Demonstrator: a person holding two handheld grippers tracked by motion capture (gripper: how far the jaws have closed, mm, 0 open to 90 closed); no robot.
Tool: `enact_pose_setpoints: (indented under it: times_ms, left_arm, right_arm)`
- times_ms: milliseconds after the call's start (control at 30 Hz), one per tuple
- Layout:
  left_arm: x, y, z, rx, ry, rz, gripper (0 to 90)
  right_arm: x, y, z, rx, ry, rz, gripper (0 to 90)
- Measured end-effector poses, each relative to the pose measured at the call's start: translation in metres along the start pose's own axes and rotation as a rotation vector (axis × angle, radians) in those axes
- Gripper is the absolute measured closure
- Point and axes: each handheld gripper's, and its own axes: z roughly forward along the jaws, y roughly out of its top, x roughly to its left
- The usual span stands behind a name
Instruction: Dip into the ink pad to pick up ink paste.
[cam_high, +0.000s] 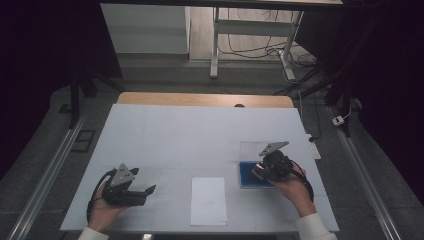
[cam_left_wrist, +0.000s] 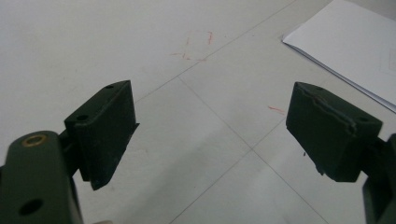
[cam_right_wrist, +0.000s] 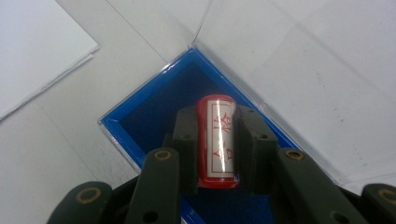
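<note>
My right gripper (cam_right_wrist: 215, 116) is shut on a red stamp (cam_right_wrist: 217, 140) with a white label and red characters. It holds the stamp just over a blue ink pad (cam_right_wrist: 154, 112) set in a clear plastic case whose lid (cam_right_wrist: 299, 60) lies open beyond it. In the high view the right gripper (cam_high: 260, 170) sits over the blue ink pad (cam_high: 247, 174) at the table's right. My left gripper (cam_left_wrist: 210, 126) is open above the bare white table surface. The same left gripper (cam_high: 147, 191) rests low at the front left. A white sheet of paper (cam_high: 208, 200) lies between the two grippers.
The white table cover (cam_high: 190, 135) spreads wide behind both grippers, with a wooden edge (cam_high: 200, 99) at the back. A corner of the paper (cam_left_wrist: 355, 46) lies at the upper right of the left gripper view. Faint red marks (cam_left_wrist: 196, 46) dot the surface ahead.
</note>
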Motion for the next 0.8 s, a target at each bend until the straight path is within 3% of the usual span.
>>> enact_pose_setpoints:
  times_ms: [800]
  left_arm:
    - [0.0018, 0.0005, -0.0023, -0.007, 0.002, -0.003, 16.5]
  right_arm:
    - [0.001, -0.0002, -0.0049, -0.029, -0.003, -0.021, 70.3]
